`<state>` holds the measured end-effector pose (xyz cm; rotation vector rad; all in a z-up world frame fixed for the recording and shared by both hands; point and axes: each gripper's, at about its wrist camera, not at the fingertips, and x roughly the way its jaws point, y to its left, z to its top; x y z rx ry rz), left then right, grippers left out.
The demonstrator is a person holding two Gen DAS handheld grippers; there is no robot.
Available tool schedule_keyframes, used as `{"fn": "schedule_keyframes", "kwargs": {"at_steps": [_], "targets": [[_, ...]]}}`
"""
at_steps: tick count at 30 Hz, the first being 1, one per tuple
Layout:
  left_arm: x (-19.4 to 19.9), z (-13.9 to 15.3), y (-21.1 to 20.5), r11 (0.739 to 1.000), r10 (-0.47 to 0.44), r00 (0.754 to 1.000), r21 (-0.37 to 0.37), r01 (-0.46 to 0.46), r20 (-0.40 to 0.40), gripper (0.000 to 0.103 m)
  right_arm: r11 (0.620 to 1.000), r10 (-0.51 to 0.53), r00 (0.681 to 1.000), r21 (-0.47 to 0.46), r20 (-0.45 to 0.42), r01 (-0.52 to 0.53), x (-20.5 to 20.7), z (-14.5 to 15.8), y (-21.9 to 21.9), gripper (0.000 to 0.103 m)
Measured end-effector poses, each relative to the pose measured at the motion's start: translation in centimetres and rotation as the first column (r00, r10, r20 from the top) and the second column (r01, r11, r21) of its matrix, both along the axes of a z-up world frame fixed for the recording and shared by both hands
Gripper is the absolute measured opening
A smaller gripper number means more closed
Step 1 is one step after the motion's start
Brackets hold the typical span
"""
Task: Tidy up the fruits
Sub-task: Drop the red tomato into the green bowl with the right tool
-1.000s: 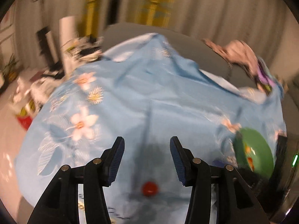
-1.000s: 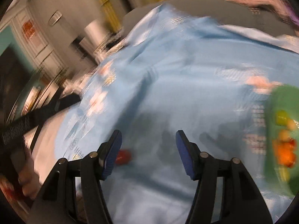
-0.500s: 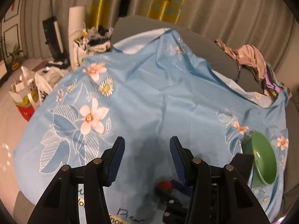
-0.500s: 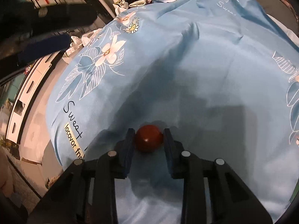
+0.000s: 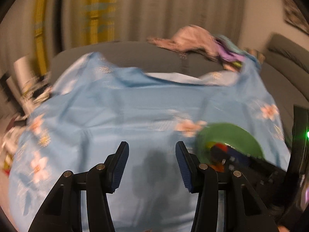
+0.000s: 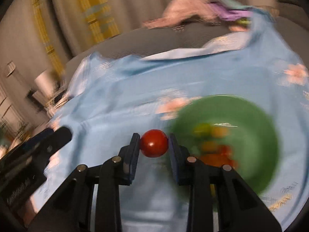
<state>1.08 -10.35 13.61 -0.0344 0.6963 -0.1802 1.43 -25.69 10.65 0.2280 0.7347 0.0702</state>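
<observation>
Your right tongs [image 6: 154, 145] pinch the tomato [image 6: 154, 143] at its sides only, clear of the cloth [image 6: 115, 100]; it may squirt out short of the bowl [image 6: 256, 119] at 3 o'clock; your left tongs [image 5: 151, 166] gape empty.

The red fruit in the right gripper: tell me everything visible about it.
The red fruit is small, round, smooth and glossy, tomato-like, and looks whole. It is pinched at its sides between the blue pads of the right gripper, lifted off the blue floral cloth. It sits just left of the green bowl, which holds other blurred fruits.
</observation>
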Motion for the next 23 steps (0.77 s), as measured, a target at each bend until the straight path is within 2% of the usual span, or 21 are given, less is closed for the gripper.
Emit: {"fn": "schedule_keyframes", "kwargs": {"at_steps": [3, 6, 9, 17, 23], "targets": [[0.6, -0.6, -3.8, 0.995, -0.102, 0.995, 0.023, 0.102, -0.002, 0.049, 0.989, -0.150, 0.988, -0.004, -0.031, 0.150, -0.3, -0.9, -4.4, 0.031], [0.9, -1.6, -6.4, 0.987, -0.148, 0.989, 0.052, 0.150, -0.030, 0.049, 0.980, -0.199, 0.975, 0.006, -0.094, 0.201, 0.2, -2.3, -6.4, 0.034], [0.7, -2.3, -7.8, 0.981, -0.181, 0.983, 0.059, 0.184, -0.041, 0.049, 0.974, -0.225, 0.966, -0.006, -0.130, 0.226, 0.7, -3.1, -7.2, 0.073], [0.8, -2.8, -8.5, 0.978, -0.198, 0.978, 0.058, 0.202, -0.061, 0.049, 0.964, -0.267, 0.958, -0.017, -0.107, 0.267, -0.4, -2.2, -8.1, 0.072], [0.1, -2.5, -8.7, 0.975, -0.214, 0.976, 0.049, 0.215, -0.027, 0.049, 0.962, -0.274, 0.957, -0.027, -0.093, 0.273, -0.8, -1.8, -8.3, 0.072]]}}
